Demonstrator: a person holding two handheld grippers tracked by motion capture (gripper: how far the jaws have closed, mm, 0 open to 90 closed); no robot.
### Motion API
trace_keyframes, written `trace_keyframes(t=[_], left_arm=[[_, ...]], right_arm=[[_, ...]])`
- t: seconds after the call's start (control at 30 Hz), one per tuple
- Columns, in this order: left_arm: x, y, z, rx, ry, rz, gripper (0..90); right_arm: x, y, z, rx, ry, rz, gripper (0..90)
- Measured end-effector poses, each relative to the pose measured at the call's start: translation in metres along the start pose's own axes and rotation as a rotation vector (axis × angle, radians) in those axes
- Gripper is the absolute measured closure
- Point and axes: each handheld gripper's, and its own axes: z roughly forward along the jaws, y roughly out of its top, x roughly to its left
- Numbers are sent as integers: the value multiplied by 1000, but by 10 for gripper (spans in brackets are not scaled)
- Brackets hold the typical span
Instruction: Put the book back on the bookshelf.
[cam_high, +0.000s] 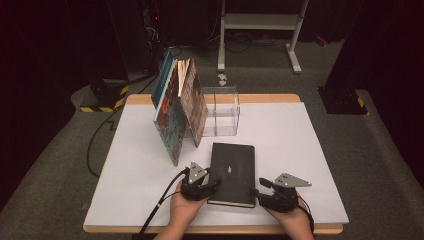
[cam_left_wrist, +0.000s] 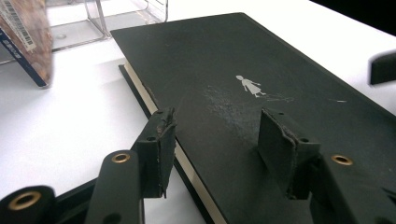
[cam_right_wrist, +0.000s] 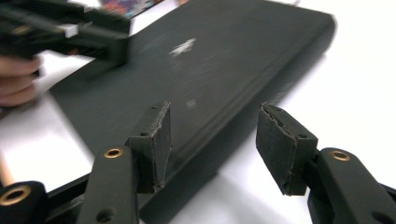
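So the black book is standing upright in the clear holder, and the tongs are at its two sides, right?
Not quite: the black book lies flat on the table, in front of the clear holder, as the high view shows. The tongs are indeed at its two sides.

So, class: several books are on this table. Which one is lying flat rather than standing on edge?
The black book nearest the person, between the two claws. The colourful books stand leaning beside the clear holder.
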Motion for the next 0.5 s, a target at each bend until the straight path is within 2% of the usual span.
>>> trace_keyframes(t=[0.03,0.07,0.13,0.2,0.23,0.27,0.3,0.33,0.4,0.47,0.5], left_arm=[[0,0,-1,-4,-1,-3,474],[0,0,-1,-4,-1,-3,477],[0,-1,-2,-5,-4,-3,477],[-2,-3,-3,-12,-5,-7,481],[-6,-5,-4,-3,-23,-9,531],[-6,-5,-4,-3,-23,-9,540],[-13,-7,-4,10,-43,17,542],[-15,-8,-3,6,-38,31,541],[-15,-8,-2,6,-37,37,533],[-12,-6,0,23,-49,-1,461],[-12,-6,0,23,-49,-1,440]], right_arm=[[-8,1,2,-8,-17,29,452],[-8,1,2,-8,-17,29,452],[-13,2,5,-10,-9,68,449],[-16,3,8,-14,-17,80,443],[-18,6,12,-12,-24,93,434],[-18,6,12,-12,-24,93,434],[-20,9,16,-13,-29,94,421],[-21,10,16,-6,-37,99,415],[-23,10,17,0,-39,102,408],[-25,7,16,5,-45,117,387],[-25,7,16,5,-45,117,387]])
